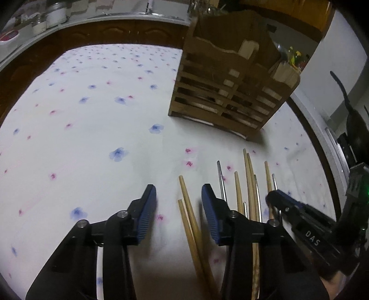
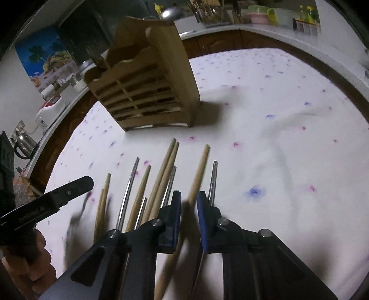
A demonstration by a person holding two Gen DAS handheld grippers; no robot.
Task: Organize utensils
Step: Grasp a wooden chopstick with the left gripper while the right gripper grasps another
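Several wooden chopsticks (image 1: 249,184) and metal chopsticks (image 1: 221,180) lie side by side on the floral tablecloth (image 1: 92,127). A slatted wooden utensil holder (image 1: 226,92) stands beyond them; it also shows in the right wrist view (image 2: 147,90). My left gripper (image 1: 178,196) is open, with a wooden pair (image 1: 188,207) lying between its fingers. My right gripper (image 2: 189,200) has its jaws narrowly apart around a wooden chopstick pair (image 2: 199,170); whether they grip it is unclear. The other chopsticks (image 2: 161,170) lie to its left.
A dark wooden counter (image 1: 115,32) with jars (image 1: 55,13) runs behind the table. A kettle (image 2: 25,143) and appliances (image 2: 49,106) sit on the left counter in the right wrist view. The left gripper (image 2: 87,182) shows beside the chopsticks there.
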